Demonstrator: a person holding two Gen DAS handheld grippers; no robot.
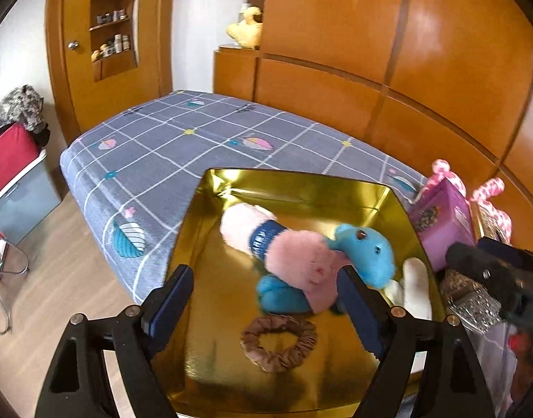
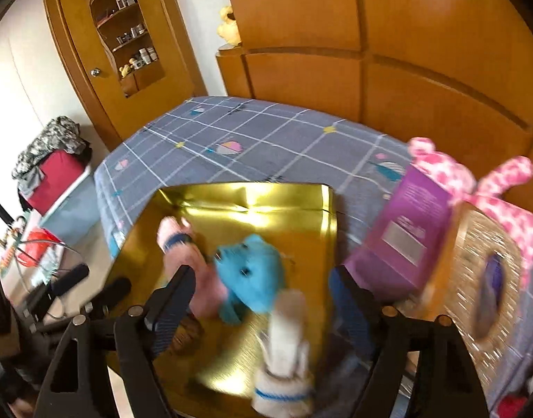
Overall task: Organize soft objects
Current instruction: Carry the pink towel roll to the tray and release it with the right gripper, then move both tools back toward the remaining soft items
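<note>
White plush lies between the right gripper fingers — spread wide, gripping nothing — in the gold box

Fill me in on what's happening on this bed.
A person with a hand-held gripper in each hand is gathering soft toys into a gold tray on the bed. The blue plush, pink plush, white plush and brown scrunchie lie inside. The left hand-held gripper and right hand-held gripper hover open, holding nothing.
</note>
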